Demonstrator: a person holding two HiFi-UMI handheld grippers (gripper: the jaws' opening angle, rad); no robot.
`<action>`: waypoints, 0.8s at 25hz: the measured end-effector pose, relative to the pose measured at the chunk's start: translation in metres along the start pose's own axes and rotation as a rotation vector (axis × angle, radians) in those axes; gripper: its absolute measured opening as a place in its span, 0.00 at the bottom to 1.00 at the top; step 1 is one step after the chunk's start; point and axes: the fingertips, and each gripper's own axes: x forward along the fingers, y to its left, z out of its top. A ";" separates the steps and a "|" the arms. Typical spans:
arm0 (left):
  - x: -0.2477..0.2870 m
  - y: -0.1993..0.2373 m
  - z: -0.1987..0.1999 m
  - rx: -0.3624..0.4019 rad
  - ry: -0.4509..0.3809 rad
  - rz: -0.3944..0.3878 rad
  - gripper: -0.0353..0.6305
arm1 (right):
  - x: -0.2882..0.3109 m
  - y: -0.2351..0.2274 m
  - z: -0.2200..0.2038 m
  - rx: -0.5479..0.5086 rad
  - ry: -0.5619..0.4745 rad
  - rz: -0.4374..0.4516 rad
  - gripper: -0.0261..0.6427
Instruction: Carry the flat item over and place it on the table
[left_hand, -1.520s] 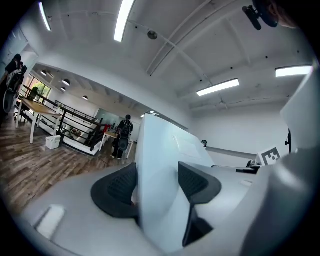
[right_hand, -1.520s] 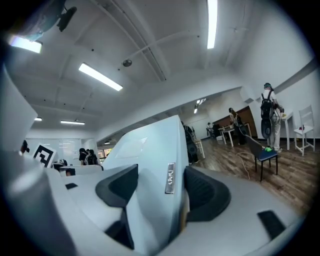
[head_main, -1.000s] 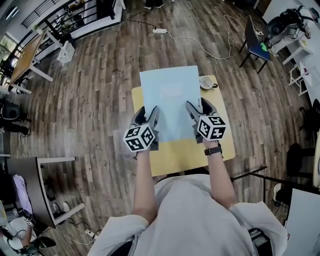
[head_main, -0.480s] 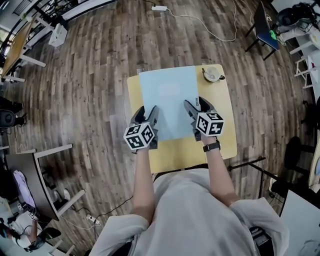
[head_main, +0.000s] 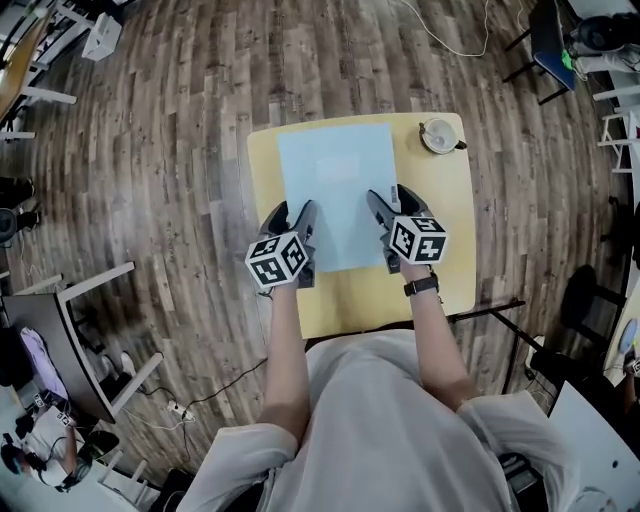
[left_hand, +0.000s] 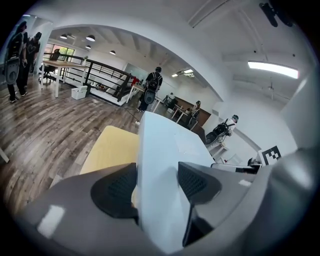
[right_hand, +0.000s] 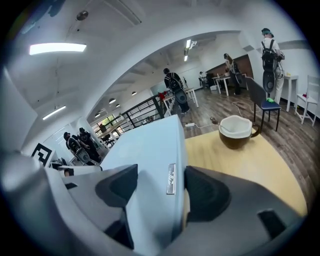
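A pale blue flat box (head_main: 338, 190) is held level over the small yellow table (head_main: 437, 235) in the head view. My left gripper (head_main: 303, 238) is shut on its near left edge, and my right gripper (head_main: 381, 232) is shut on its near right edge. The left gripper view shows the flat box (left_hand: 162, 165) between the two dark pads (left_hand: 116, 189). In the right gripper view the flat box (right_hand: 150, 150) sits clamped between that gripper's pads (right_hand: 205, 192), with the yellow table (right_hand: 250, 165) below. Whether the box touches the tabletop cannot be told.
A cup (head_main: 438, 134) with a handle stands on the table's far right corner, seen also as a brown cup (right_hand: 236, 132). Wooden floor surrounds the table. A grey desk (head_main: 60, 350) is at the left. Chairs and cables lie at the far right. People stand in the distance.
The table has come nearer under the box over the last second. Both grippers keep their hold on the box, which now lies fully over the tabletop.
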 end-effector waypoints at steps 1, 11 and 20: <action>0.004 0.002 -0.003 -0.009 0.008 0.010 0.45 | 0.003 -0.003 -0.003 0.003 0.008 -0.011 0.47; 0.034 0.019 -0.041 -0.056 0.116 0.063 0.45 | 0.029 -0.029 -0.043 0.053 0.122 -0.059 0.47; 0.039 0.023 -0.045 -0.024 0.077 0.063 0.45 | 0.034 -0.034 -0.052 0.060 0.086 -0.063 0.47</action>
